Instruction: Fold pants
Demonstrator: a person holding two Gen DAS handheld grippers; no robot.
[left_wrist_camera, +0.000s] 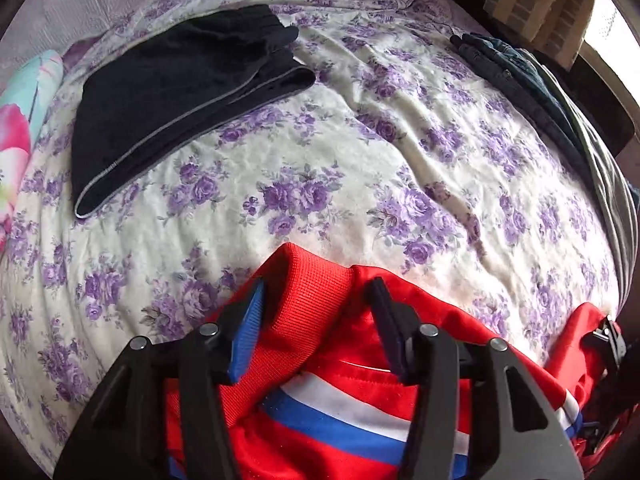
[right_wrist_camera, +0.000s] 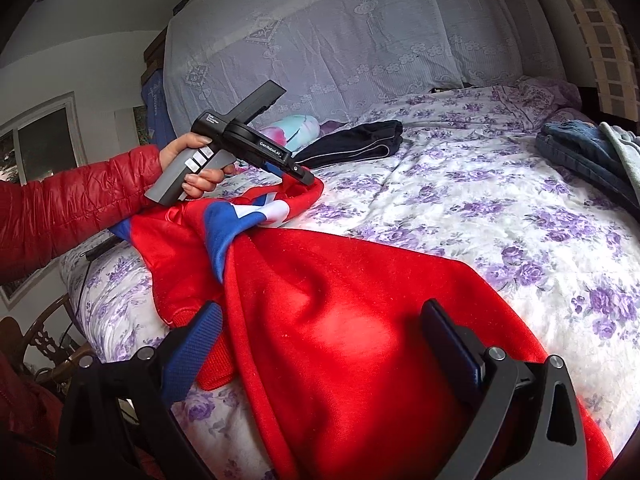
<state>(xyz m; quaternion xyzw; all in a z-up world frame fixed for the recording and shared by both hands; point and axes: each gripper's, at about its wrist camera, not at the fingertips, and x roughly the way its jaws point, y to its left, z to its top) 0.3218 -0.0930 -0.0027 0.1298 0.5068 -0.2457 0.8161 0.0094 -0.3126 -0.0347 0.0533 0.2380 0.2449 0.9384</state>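
Observation:
Red track pants (right_wrist_camera: pixel 360 320) with blue and white stripes lie on the near side of the floral bed; they also fill the bottom of the left wrist view (left_wrist_camera: pixel 344 380). My left gripper (left_wrist_camera: pixel 318 300) has its fingers apart around the red ribbed cuff (left_wrist_camera: pixel 308 280); from the right wrist view the left gripper (right_wrist_camera: pixel 308 178) sits at the pants' far end. My right gripper (right_wrist_camera: pixel 324 324) is wide open with the red fabric bunched between its fingers, and it shows at the right edge of the left wrist view (left_wrist_camera: pixel 606 340).
Folded black pants (left_wrist_camera: pixel 176 96) lie at the far left of the bed (left_wrist_camera: pixel 320 168). A pile of jeans and striped cloth (left_wrist_camera: pixel 540 88) lies along the right edge. A pink and teal pillow (left_wrist_camera: pixel 20 128) lies far left. A lace-covered headboard (right_wrist_camera: pixel 340 40) stands behind.

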